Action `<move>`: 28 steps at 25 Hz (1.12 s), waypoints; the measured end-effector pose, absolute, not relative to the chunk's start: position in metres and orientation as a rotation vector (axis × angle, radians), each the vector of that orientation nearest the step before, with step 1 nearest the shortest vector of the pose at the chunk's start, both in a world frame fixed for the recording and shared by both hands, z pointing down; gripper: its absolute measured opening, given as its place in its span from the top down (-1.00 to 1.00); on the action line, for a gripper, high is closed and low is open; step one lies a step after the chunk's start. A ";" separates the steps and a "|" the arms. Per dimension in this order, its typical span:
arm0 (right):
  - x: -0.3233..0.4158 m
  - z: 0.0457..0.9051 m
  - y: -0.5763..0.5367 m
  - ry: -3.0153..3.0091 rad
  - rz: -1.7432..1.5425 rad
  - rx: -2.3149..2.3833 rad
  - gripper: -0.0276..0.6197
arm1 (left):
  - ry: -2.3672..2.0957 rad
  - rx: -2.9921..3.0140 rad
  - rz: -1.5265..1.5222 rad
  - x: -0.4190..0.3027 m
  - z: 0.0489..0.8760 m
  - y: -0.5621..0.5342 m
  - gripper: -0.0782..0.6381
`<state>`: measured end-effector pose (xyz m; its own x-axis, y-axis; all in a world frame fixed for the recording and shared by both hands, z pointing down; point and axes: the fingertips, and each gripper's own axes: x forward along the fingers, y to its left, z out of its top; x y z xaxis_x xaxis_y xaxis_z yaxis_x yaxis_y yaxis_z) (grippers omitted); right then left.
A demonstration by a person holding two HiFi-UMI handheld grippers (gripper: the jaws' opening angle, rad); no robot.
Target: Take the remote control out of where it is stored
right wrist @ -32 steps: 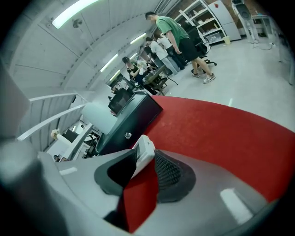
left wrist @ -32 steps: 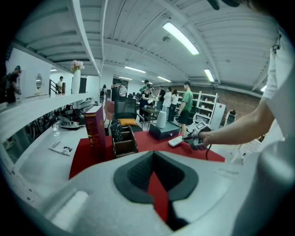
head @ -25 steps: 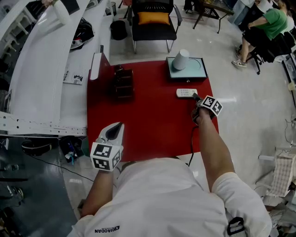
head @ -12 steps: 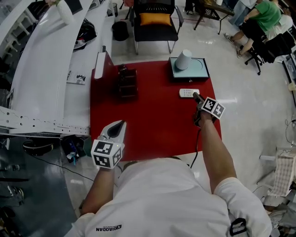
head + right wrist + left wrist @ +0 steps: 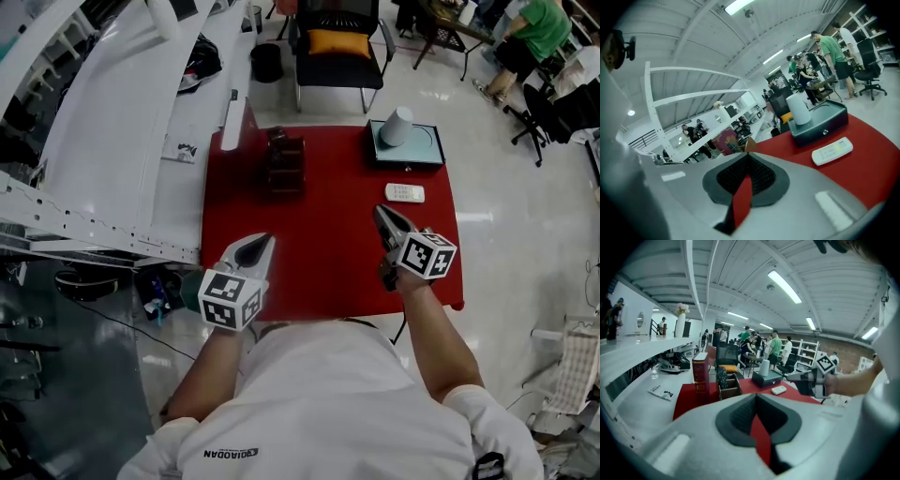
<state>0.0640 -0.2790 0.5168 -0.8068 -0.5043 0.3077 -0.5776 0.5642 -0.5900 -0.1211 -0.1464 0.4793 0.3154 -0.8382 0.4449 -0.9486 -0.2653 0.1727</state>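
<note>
Remote control (image 5: 405,193) is out in the open: lies flat on the red desk (image 5: 328,239), upper right of the head view, just in front of the dark drawer box (image 5: 429,147) w/ a white cup (image 5: 397,126) on top. Box's drawer looks shut. Remote isn't touching the box, and nothing sits on it.

Right hand-held gripper (image 5: 380,211) hangs above the desk, centre-right of frame, tips pointing toward the remote but clearly apart from it. Its jaws have just been closing and now meet tip to tip, w/ nothing between them. Left hand-held gripper (image 5: 266,239), lower left of centre, is also closed and empty, over the near edge of the desk, well apart from everything.

Wooden organiser (image 5: 284,166) at upper centre is untouched.

Progress, judged: main job looks done, since the remote is out of storage and set down, and neither gripper is carrying anything. Little or nothing seems left, maybe just parking the hands. Can't tell from these views whether the box was where it was stored.
</note>
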 end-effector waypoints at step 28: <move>-0.029 0.476 -0.179 -2.757 0.475 0.565 0.90 | -1.592 2.265 0.360 -0.139 0.459 -0.135 0.78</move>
